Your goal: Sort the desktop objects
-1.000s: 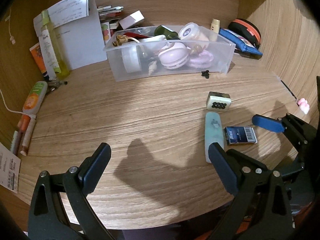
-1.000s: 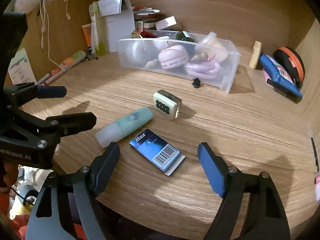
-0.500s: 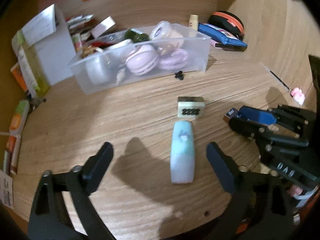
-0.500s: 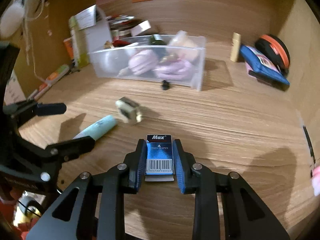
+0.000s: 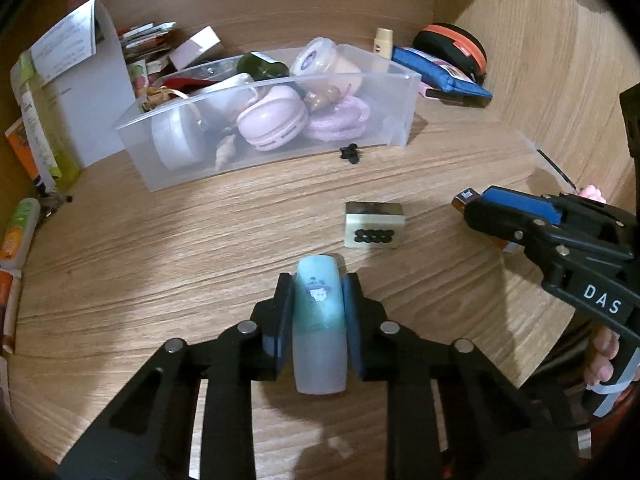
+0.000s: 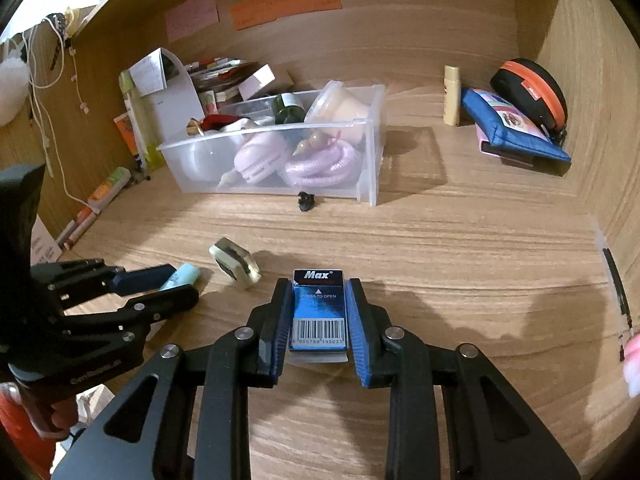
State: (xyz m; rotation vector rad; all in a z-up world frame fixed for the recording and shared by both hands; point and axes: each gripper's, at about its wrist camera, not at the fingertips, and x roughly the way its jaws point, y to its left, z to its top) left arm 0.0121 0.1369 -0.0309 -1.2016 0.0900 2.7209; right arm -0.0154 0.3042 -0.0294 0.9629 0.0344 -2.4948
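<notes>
My left gripper (image 5: 318, 300) is shut on a pale blue tube (image 5: 319, 320) with a small print on it, just above the wooden desk. My right gripper (image 6: 318, 304) is shut on a blue "Max" staple box (image 6: 318, 312) with a barcode, held over the desk. Each gripper shows in the other's view: the right one (image 5: 468, 204) at the right, the left one (image 6: 180, 284) at the left. A mahjong tile (image 5: 375, 226) lies on the desk between them. A clear plastic bin (image 5: 400, 120) full of small items stands behind.
A small black clip (image 5: 350, 153) lies in front of the bin. A blue pouch (image 6: 516, 128), an orange-rimmed black case (image 6: 532, 88) and a cream tube (image 6: 452, 96) sit at the back right. Papers, bottles and pens (image 5: 16, 232) crowd the left. Wooden walls enclose back and right.
My left gripper moved in and closed on the pale blue tube. My right gripper, shut on the staple box half a second ago, still holds it and shifted slightly.
</notes>
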